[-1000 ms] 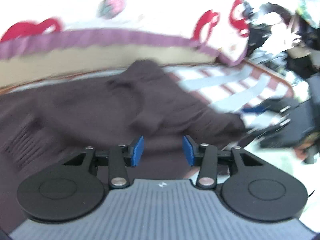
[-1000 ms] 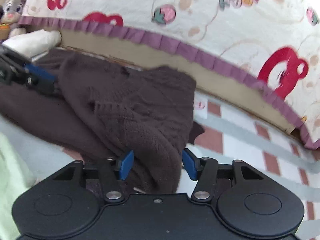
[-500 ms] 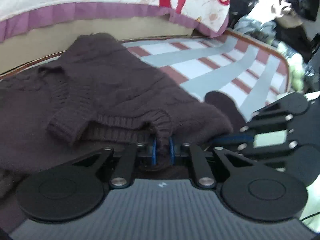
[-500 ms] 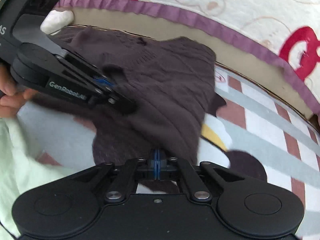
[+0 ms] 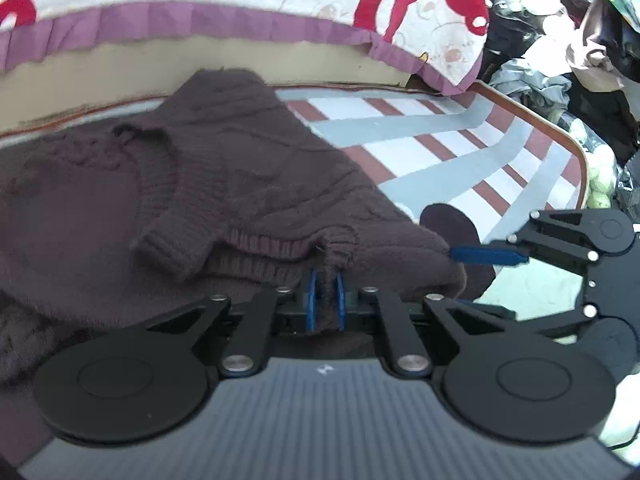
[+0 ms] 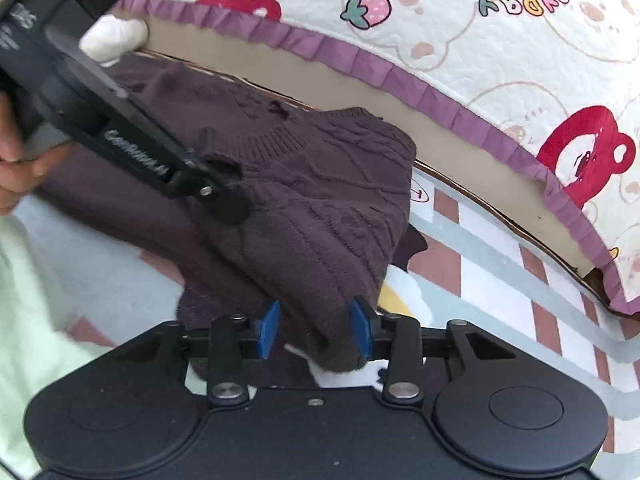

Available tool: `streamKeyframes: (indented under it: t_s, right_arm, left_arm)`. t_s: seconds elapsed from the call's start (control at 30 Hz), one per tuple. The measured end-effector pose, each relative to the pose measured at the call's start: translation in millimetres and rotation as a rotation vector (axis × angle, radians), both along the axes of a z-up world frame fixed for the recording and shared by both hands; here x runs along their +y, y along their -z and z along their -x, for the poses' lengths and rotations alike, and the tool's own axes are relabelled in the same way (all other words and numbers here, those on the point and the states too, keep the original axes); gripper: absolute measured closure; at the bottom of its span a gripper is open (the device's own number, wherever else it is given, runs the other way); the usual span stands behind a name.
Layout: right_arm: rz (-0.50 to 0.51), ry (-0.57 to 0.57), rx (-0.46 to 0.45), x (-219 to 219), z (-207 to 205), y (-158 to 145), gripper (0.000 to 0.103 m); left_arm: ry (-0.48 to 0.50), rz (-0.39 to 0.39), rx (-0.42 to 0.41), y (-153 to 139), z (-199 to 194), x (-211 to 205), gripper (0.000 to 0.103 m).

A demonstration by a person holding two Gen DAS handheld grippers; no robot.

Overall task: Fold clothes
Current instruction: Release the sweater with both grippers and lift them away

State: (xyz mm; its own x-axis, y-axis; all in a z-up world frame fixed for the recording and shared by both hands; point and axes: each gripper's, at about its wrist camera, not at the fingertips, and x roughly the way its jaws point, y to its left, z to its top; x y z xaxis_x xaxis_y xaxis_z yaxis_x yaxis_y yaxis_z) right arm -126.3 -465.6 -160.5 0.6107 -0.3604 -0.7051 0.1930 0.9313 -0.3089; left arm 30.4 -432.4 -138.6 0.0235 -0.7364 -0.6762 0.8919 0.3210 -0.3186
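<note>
Where the quilt (image 6: 460,32) with its bears, strawberries and purple frill hangs over the far edge, a mat (image 5: 440,148) striped in grey, white and brick red lies below it, and on that mat the dark brown knitted sweater (image 5: 240,168) is spread, partly folded over on itself. Only the left wrist view shows the jumbled pile of clothes and bags (image 5: 560,52) beyond the mat's curved right border; only the right wrist view shows the pale green cloth (image 6: 24,320) at the near left, the white bundle (image 6: 112,36) by the quilt's frill, and part of the person's hand (image 6: 16,168) on the other tool. In the left wrist view a ribbed cuff (image 5: 172,248) lies on top of the sweater's body, and the left gripper (image 5: 325,300) is closed tight on a bunched bit of the ribbed hem, its blue pads almost meeting around the wool. The right gripper (image 6: 316,330) stands parted, a thick fold of the sweater lying between its blue pads (image 6: 268,328) without being squeezed; from the left wrist view it appears at the sweater's right edge, one blue pad touching the knit.
</note>
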Motion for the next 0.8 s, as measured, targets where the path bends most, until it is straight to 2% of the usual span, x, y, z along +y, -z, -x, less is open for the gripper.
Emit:
streamKeyframes:
  t_s: [0.07, 0.13, 0.17, 0.2, 0.27, 0.33, 0.4, 0.47, 0.5, 0.57, 0.6, 0.63, 0.7, 0.77, 0.8]
  right_arm:
    - [0.013, 0.043, 0.022, -6.9, -7.8, 2.7, 0.046]
    - [0.015, 0.084, 0.034, -12.8, -12.8, 3.5, 0.047]
    - [-0.002, 0.083, 0.022, -13.7, -11.6, 1.0, 0.052]
    - [-0.019, 0.081, 0.010, -14.7, -10.4, -1.5, 0.069]
    - [-0.050, 0.084, -0.008, -17.7, -8.4, -4.7, 0.092]
    - [-0.070, 0.109, 0.002, -24.8, -8.2, -0.3, 0.094]
    - [-0.066, 0.120, 0.015, -22.6, -9.8, 0.0, 0.094]
    - [-0.052, 0.127, 0.029, -16.5, -12.1, -1.6, 0.093]
    - [-0.045, 0.130, 0.036, -13.4, -13.3, -2.3, 0.091]
    - [-0.046, 0.121, 0.038, -5.5, -15.1, -5.7, 0.083]
    - [-0.079, 0.086, 0.015, 2.0, -15.2, -11.2, 0.079]
    - [-0.111, 0.050, -0.009, 9.6, -15.3, -16.6, 0.080]
    - [-0.185, -0.019, -0.054, 24.8, -19.1, -27.0, 0.069]
    - [-0.231, -0.071, -0.090, 41.0, -29.1, -35.9, 0.062]
    - [-0.245, -0.085, -0.099, 48.1, -35.4, -38.4, 0.060]
  left_arm:
    - [0.008, -0.017, -0.005, 1.6, 2.8, -0.4, 0.095]
    - [0.016, -0.021, 0.006, -0.3, 4.9, 1.3, 0.095]
    - [0.018, -0.019, 0.014, -1.7, 5.3, 2.6, 0.095]
    - [0.016, -0.016, 0.023, -2.6, 5.1, 3.9, 0.095]
    - [0.019, -0.021, 0.041, -1.3, 3.4, 5.4, 0.094]
    - [0.006, -0.038, 0.047, -1.6, -0.2, 8.8, 0.090]
    - [-0.018, -0.051, 0.044, -4.9, -4.8, 14.7, 0.089]
    - [-0.052, -0.053, 0.022, -14.1, -11.5, 26.5, 0.082]
    - [-0.083, -0.065, -0.002, -19.1, -15.2, 34.6, 0.076]
    - [-0.150, -0.092, -0.040, -27.6, -23.4, 54.9, 0.075]
    - [-0.192, -0.109, -0.046, -30.9, -28.9, 67.2, 0.073]
    - [-0.243, -0.131, -0.041, -33.4, -36.1, 81.9, 0.069]
    - [-0.379, -0.197, -0.018, -35.3, -53.3, 114.2, 0.063]
    - [-0.536, -0.274, 0.026, -35.7, -71.5, 151.0, 0.059]
    - [-0.617, -0.285, 0.063, -35.8, -80.1, 173.3, 0.054]
